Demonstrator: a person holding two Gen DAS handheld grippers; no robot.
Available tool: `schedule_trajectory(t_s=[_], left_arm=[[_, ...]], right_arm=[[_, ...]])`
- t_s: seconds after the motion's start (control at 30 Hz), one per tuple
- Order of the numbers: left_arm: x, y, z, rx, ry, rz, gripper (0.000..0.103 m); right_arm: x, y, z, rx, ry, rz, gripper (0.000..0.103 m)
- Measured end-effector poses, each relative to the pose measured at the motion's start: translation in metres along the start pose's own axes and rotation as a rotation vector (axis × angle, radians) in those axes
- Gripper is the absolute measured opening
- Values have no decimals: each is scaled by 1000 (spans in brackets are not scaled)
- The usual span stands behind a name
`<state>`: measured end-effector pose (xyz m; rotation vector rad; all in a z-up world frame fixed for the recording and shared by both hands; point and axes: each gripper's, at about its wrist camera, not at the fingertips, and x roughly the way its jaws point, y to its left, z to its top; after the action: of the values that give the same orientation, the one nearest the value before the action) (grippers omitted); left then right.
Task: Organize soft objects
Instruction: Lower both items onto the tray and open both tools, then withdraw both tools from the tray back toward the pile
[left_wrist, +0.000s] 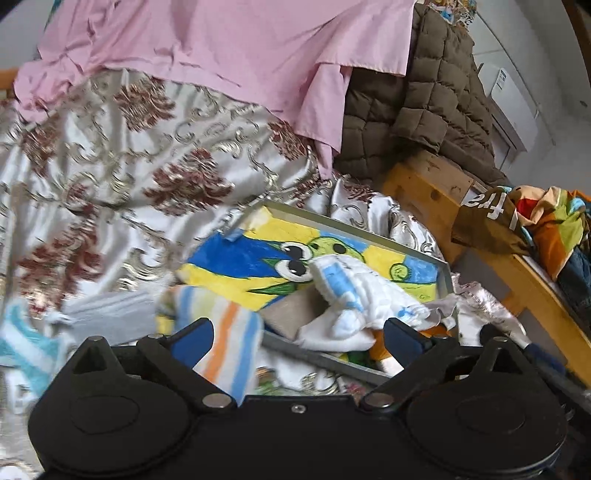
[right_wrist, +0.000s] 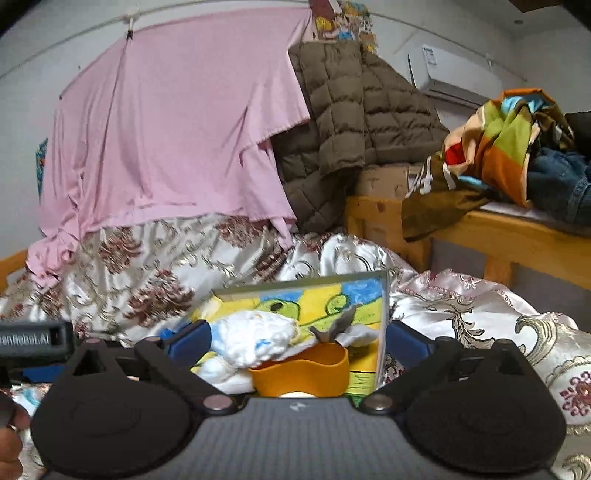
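1. The tray (left_wrist: 445, 275) lies on the bedspread (left_wrist: 110, 177).
2. A folded cloth (left_wrist: 354, 291) sits in the tray.
3. A striped cloth (left_wrist: 229, 343) lies left of it.
4. A jacket (left_wrist: 417, 99) hangs behind.

A white terry sock (left_wrist: 354, 291) with light-blue stripes lies crumpled in the shallow metal-rimmed tray (left_wrist: 445, 275), across its painted yellow, blue and green cartoon floor. Beside it, draped over the tray's near rim, sits a striped cloth (left_wrist: 225, 332) in white, orange and blue. An orange soft piece (right_wrist: 301, 369), possibly a cuff, lies at the tray's near edge.
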<state>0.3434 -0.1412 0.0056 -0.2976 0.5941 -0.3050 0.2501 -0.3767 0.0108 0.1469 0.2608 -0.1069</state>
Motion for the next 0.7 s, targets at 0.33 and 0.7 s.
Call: schedule_trajectory(t_s=[0.33, 0.7], left_arm=[[-64, 20, -20, 14, -45, 40, 102], [-120, 36, -50, 98, -69, 94, 102]], right_arm=[[-56, 22, -3, -16, -50, 32, 103], [-107, 55, -32, -47, -32, 66, 103]])
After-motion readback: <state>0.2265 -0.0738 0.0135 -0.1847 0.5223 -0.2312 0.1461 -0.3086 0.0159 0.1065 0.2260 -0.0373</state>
